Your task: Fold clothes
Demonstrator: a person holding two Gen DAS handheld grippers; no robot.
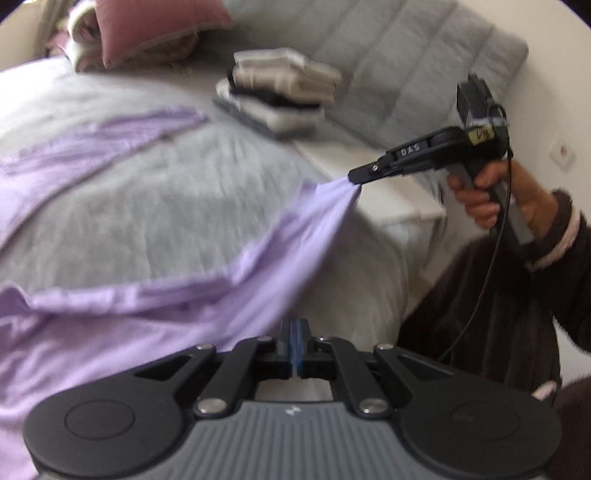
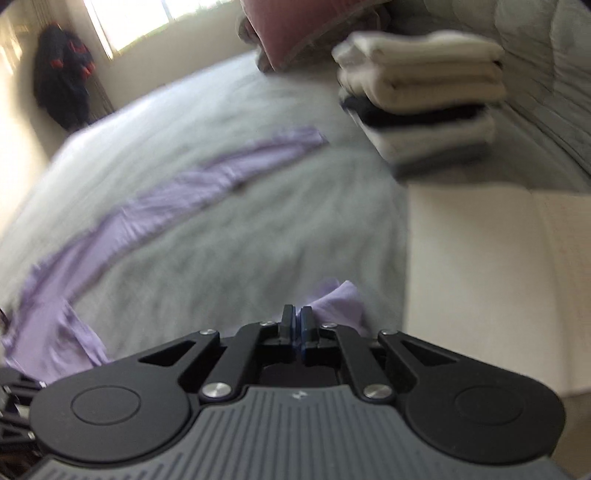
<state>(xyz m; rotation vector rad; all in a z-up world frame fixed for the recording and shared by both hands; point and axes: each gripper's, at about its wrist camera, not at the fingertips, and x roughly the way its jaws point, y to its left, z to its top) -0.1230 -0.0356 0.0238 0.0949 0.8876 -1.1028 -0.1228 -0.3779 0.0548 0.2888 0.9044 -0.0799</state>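
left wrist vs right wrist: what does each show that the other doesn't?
Left wrist only: the right tool from outside, pinching a corner of the purple garment, plus the hand and dark sleeve holding it.

Right wrist only: a bright window and a dark jacket hanging by the wall.

Both: the garment spread on the grey bed cover, the stack of folded clothes, the pink pillow, and each tool shut on cloth.

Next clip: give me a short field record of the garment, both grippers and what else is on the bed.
garment: lilac top, partly lifted off the grey bedspread
left gripper: shut on the lilac top
right gripper: shut on the lilac top, pinching a corner clear of the bed
also on bed: stack of folded clothes, pink cushion
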